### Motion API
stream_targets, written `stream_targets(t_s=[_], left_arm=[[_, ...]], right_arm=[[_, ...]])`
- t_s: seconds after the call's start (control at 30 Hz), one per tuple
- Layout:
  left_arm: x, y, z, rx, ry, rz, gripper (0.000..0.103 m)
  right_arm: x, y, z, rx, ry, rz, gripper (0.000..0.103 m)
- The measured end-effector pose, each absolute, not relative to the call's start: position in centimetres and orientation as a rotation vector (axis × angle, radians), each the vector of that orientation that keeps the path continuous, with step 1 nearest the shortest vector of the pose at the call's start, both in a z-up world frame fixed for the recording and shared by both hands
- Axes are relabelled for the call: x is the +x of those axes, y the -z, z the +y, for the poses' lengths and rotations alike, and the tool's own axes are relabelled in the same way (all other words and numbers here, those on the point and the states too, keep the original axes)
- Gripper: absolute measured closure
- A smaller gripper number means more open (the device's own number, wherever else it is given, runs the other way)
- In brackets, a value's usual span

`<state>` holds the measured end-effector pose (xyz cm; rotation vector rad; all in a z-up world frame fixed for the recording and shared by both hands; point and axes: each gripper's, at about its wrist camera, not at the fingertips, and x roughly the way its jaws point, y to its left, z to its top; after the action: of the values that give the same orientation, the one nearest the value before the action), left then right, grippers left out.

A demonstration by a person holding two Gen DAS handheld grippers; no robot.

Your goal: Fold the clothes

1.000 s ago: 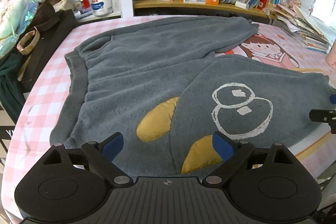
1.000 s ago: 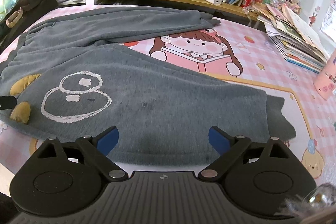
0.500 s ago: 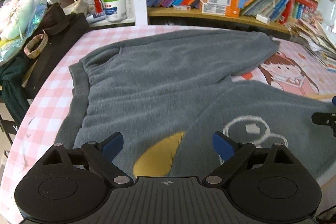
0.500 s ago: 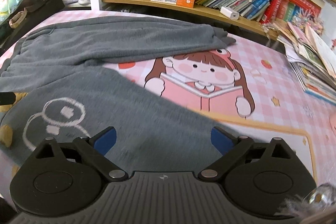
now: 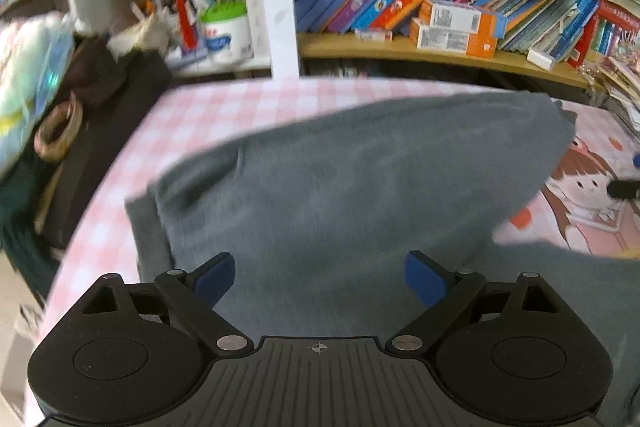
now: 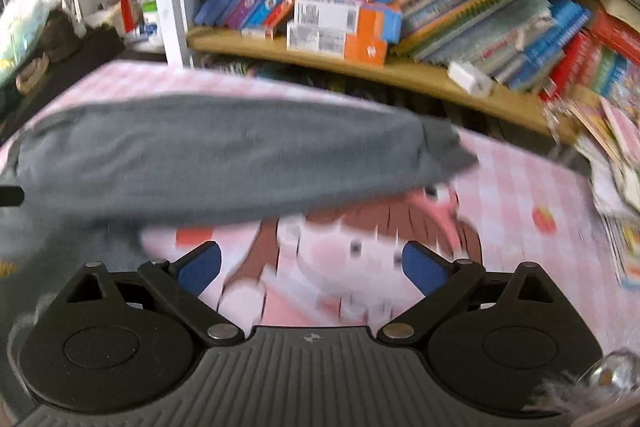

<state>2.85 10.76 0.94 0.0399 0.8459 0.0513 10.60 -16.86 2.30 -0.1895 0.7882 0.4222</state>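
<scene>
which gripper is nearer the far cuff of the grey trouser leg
Right. The right gripper hangs open over the cartoon mat, just short of the cuff. The left gripper is open over the waistband end, the cuff far off.

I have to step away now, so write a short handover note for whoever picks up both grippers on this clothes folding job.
Left gripper: open, empty, over the grey fleece trousers near their waistband end.
Right gripper: open, empty, over the pink checked table mat with a cartoon girl, just short of the far trouser leg.
Trousers lie spread flat on the mat, legs apart in a V; both views are motion-blurred.
Done: no fold visible yet.
Left: probably bring one leg onto the other, then fold lengthwise.
</scene>
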Motion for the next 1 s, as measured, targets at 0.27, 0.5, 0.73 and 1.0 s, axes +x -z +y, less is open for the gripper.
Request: stream_targets(t_s=[0.27, 0.5, 0.73, 1.0], left_arm=[[7.3, -2.0, 12.4, 0.069, -0.075, 0.836, 0.009], [9.8, -2.2, 14.4, 0.053, -0.096, 0.867, 0.009], [10.9, -1.5, 16.3, 0.086, -0.127, 0.867, 0.009], [13.1, -0.3, 18.4, 0.061, -0.142, 0.849, 0.009]], right_arm=[[19.1, -4.2, -15.9, -0.270, -0.569, 0.755, 0.005], [23.8, -3.7, -15.8, -0.316, -0.593, 0.794, 0.005], [25.8, -3.0, -15.4, -0.367, -0.635, 0.738, 0.006], [28.3, -1.8, -14.2, -0.424, -0.691, 0.742, 0.007]])
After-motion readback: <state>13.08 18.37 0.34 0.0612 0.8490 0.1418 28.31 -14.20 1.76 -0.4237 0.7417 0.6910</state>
